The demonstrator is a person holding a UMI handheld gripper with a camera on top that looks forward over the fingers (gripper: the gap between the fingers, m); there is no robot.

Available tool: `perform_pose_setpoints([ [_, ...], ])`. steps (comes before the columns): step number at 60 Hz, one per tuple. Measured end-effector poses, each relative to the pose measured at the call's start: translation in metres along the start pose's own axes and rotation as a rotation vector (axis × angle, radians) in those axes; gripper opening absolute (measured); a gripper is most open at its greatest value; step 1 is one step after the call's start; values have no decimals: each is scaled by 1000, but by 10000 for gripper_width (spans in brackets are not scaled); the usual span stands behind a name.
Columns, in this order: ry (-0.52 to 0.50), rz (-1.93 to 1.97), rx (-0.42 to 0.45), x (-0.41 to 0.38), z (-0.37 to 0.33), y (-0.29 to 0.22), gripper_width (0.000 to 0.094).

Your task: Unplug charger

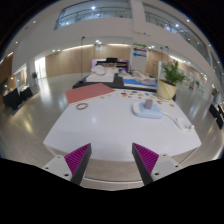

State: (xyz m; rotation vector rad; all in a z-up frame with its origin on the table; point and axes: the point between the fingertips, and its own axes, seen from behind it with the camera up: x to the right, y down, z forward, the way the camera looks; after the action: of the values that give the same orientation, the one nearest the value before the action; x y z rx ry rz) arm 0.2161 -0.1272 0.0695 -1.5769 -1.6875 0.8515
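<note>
A white table [110,135] lies ahead of my fingers. On its far right part sits a white block-shaped unit [147,109], which looks like a power strip with a charger on it. A thin cable [177,120] runs from it to the right. My gripper [112,160] is open and empty, well short of the unit, above the table's near edge. Its magenta pads [78,157] stand wide apart.
A small ring-shaped object [82,105] lies on the table's far left part. A reddish sheet [90,92] lies beyond it. A potted plant [172,78] stands behind the table at the right. More tables and chairs [14,98] stand in the large hall.
</note>
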Motion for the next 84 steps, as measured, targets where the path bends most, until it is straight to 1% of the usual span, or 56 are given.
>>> perform_pose_setpoints([
  [7,84,32,24,46,9,-14,857],
  [18,135,60,75,113,53,-47,851],
  [32,140,64,130,152,110,-92,850],
  [51,139,55,135,190,223,-125,851],
  [60,143,30,129,200,261,-133,842],
  [64,144,22,123,201,271,-132,799],
  [65,144,22,120,202,273,-132,776],
  [67,140,20,111,202,277,-130,606],
  [69,112,17,123,196,280,-134,436],
  [71,145,3,141,204,278,-138,266],
  [72,139,8,135,202,278,-137,260],
  [74,142,27,132,204,279,-137,221],
  [78,131,55,119,205,279,-140,190],
  [80,125,66,113,205,279,-141,191],
  [82,120,86,134,206,275,-147,191],
  [84,120,86,172,207,268,-163,192],
])
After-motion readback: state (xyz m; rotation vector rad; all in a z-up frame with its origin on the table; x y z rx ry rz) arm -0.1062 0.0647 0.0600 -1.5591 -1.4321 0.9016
